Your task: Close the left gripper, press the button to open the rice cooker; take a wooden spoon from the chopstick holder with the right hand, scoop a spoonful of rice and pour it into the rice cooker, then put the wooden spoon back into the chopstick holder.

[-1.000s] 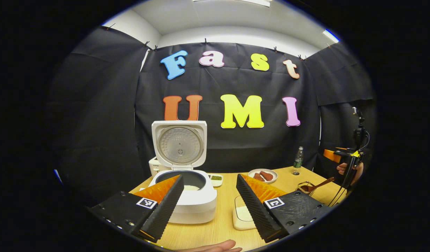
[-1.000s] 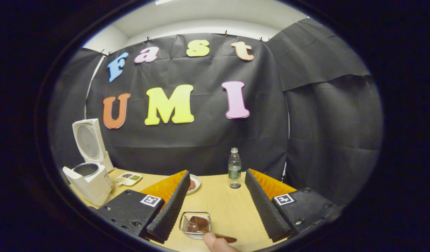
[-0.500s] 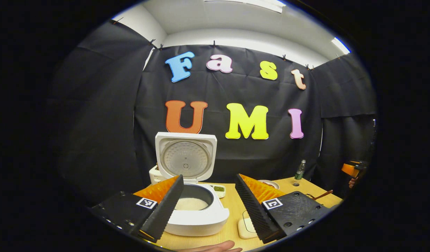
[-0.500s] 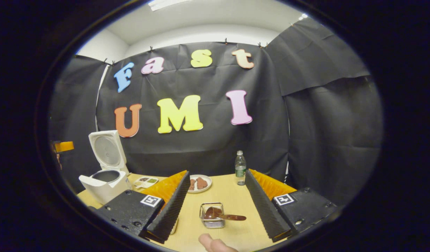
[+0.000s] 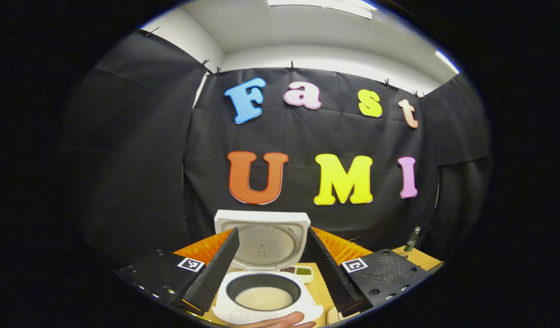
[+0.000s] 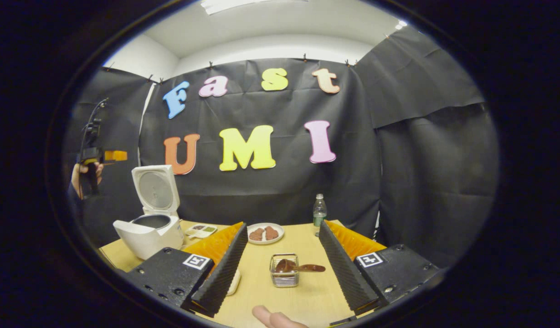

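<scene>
The white rice cooker (image 5: 264,291) stands at the table's left end with its round-lined lid (image 5: 263,239) swung up, so the dark inner pot is exposed and a bed of white rice (image 5: 263,298) lies in its bottom. That suggests the button press is done and a spoonful has likely gone in. In the right gripper view the brown wooden spoon (image 6: 302,267) rests in the small wire chopstick holder (image 6: 284,277), bowl inside and handle sticking out over the rim to the right, which leaves it easy to pinch again. The holder sits on the pale wooden table (image 6: 307,300), well apart from the cooker (image 6: 150,230).

The right gripper (image 6: 282,269) hangs above the holder with its fingers spread wide and nothing between them, the spoon lying free beyond them. The left gripper (image 5: 271,269) looks down over the cooker, likewise spread and empty; farther off in the right gripper view it appears raised in a hand (image 6: 81,175) beside the lid. A white plate of reddish pieces (image 6: 265,233), a small divided dish (image 6: 201,229) and a clear bottle (image 6: 319,211) stand behind. The task looks essentially complete.
</scene>
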The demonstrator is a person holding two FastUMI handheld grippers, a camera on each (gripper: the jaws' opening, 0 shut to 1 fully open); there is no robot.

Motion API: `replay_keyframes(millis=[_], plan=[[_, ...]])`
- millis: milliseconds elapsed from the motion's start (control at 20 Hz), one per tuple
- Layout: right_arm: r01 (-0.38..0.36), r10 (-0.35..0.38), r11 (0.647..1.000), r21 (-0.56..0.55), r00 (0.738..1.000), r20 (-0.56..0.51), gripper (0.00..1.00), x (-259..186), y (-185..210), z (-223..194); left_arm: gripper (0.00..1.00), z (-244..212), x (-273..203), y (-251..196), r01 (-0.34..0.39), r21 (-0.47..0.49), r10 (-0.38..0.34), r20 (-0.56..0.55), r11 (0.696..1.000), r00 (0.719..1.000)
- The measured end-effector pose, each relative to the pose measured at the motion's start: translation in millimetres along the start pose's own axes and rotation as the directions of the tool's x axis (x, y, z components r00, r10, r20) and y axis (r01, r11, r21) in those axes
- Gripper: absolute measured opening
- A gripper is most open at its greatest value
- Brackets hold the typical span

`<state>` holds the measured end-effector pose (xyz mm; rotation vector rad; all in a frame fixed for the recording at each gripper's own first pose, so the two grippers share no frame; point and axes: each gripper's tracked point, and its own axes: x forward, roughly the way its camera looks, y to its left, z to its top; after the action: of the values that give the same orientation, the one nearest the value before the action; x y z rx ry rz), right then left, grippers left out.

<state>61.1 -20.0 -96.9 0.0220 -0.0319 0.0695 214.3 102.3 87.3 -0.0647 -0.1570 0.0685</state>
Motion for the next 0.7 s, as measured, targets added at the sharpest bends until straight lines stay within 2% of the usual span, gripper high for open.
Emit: replay_keyframes(millis=[250,450,500,550,700], plan=[[-0.022,0.022,1.0,0.014,0.999,0.031,1.0,-6,-1,-1,0.94,13,57,-11,0.026,0.039,-0.025,-0.022,0.999,0.999],[-0.042,0.037,0.998,0.057,0.995,0.091,1.0,-12,-5,9,0.94,-2,98,-22,0.042,0.035,-0.04,-0.057,0.998,0.998],[-0.043,0.035,0.997,0.069,0.994,0.103,0.96,-14,-8,11,0.94,-8,106,-24,0.042,0.034,-0.039,-0.068,0.999,0.997],[-0.044,0.035,0.996,0.075,0.993,0.113,1.0,-16,-9,11,0.95,-14,116,-23,0.039,0.033,-0.036,-0.081,0.999,0.996],[-0.02,0.01,0.996,0.082,0.992,0.125,0.96,-19,-16,12,0.95,-29,140,-24,0.048,0.043,-0.043,-0.104,0.998,0.994]])
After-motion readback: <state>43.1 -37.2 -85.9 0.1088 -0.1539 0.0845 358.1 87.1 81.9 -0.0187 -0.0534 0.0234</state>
